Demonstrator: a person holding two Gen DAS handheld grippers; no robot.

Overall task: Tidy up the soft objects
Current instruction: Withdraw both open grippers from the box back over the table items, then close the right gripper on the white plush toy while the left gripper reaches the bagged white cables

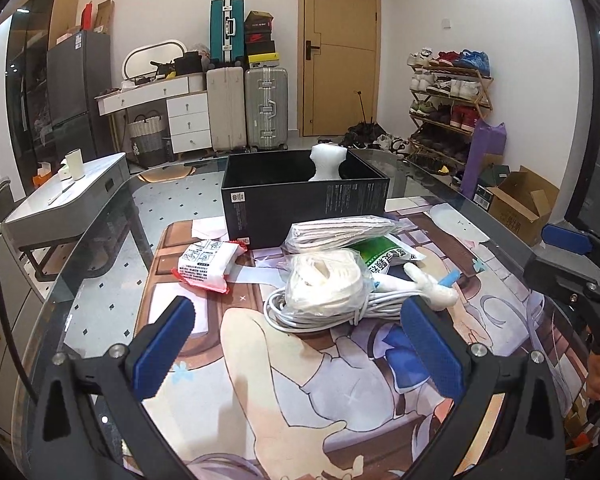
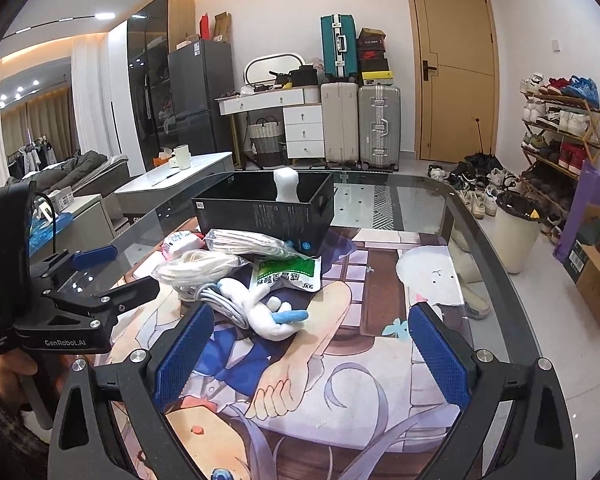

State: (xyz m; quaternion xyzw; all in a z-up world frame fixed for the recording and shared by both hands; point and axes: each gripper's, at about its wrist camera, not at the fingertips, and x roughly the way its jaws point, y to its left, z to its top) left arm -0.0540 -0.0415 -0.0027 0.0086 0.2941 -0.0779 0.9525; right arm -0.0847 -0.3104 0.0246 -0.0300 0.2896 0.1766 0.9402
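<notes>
The box (image 1: 304, 196) stands on the mat (image 1: 320, 392) toward the table's (image 1: 100, 264) far edge, with a foam piece (image 1: 327, 162) upright inside it. Before the box lies a pile: a flat packet (image 1: 340, 232) nearest the box, a printed pouch (image 1: 384, 256) beside it, a bagged bundle (image 1: 324, 284) on a coiled cable (image 1: 300, 316), and a plush toy (image 1: 432, 288) at the pile's right. A separate wrapped pack (image 1: 206, 266) lies left of the pile.

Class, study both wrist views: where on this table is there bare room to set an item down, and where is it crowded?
Free: the mat between the right gripper and the plush toy, and the glass right of the black box. Crowded: the middle, where bagged white cloth, coiled cable and green packet overlap.
</notes>
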